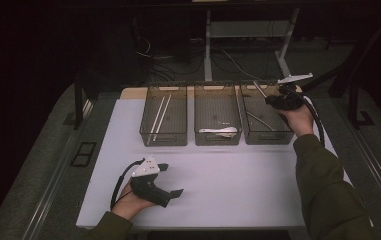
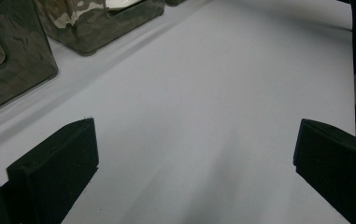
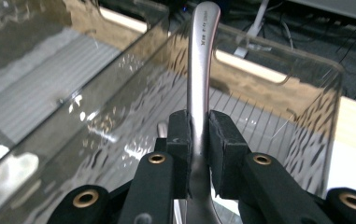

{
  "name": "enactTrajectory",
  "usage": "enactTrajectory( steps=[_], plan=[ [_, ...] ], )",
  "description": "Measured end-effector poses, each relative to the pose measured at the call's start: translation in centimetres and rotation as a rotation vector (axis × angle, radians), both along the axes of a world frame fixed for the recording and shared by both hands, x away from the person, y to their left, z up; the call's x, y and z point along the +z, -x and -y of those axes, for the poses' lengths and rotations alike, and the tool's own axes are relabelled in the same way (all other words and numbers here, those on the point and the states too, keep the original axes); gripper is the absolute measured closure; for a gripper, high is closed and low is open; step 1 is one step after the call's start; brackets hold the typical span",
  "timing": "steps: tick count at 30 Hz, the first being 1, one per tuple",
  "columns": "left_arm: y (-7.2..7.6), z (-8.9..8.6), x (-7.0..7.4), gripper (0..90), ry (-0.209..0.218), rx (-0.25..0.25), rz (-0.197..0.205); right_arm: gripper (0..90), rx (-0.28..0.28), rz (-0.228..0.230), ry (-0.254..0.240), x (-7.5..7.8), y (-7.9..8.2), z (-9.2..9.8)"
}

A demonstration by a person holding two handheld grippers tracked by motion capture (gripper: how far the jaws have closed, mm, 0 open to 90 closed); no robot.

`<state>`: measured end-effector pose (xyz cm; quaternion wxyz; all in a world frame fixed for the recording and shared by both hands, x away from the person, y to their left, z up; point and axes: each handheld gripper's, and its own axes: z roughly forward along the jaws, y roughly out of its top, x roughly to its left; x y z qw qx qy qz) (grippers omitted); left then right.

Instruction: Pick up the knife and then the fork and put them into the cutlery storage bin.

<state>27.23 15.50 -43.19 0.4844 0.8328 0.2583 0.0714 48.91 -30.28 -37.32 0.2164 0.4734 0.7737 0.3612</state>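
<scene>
Right gripper clamps metal utensil above right bin's rim (left bins apart).

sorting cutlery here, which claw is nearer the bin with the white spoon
Right. The right claw holds a metal utensil over the neighbouring right bin; the left claw rests open on the white mat, well short of the white spoon's bin.

a dim room surrounds a white tabletop lit from above. behind it a pale desk frame stands on a dark floor, with loose cables trailing beneath. grey carpet-like strips flank the table on both sides.
</scene>
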Motion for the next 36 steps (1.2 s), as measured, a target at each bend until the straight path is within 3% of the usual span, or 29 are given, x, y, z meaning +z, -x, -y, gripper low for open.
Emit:
enactTrajectory(
  steps=[4,6,7,10,19,22,26,36],
  plan=[
    [0.0,0.0,0.0,0.0,0.0,0.0,0.0,79.4,0.007,-0.041,0.038,-0.7,-0.2,-0.3],
    [0.0,0.0,0.0,0.0,0.0,0.0,-0.001,82.6,0.018,-0.058,0.056,-0.8,-0.4,-0.4],
    [0.0,0.0,0.0,0.0,0.0,-0.001,-0.001,90.0,0.01,-0.05,0.056,-0.8,-0.4,-0.4],
    [0.0,0.0,0.0,0.0,0.001,-0.002,0.0,90.0,0.013,-0.048,-0.009,-0.1,-0.4,-0.2],
    [0.1,0.0,0.1,0.0,0.0,-0.003,0.003,90.0,0.014,-0.081,-0.003,-0.1,-0.3,0.0],
    [0.0,0.1,0.1,0.0,-0.003,-0.004,0.003,89.8,0.023,-0.084,-0.029,0.0,0.0,0.2],
    [0.0,0.0,0.1,0.0,-0.005,-0.004,0.005,80.4,0.039,-0.079,-0.079,0.5,0.4,0.6],
    [0.0,-0.1,0.1,0.0,-0.009,-0.008,0.009,49.8,0.076,-0.066,-0.154,1.5,2.0,1.0]
  ],
)
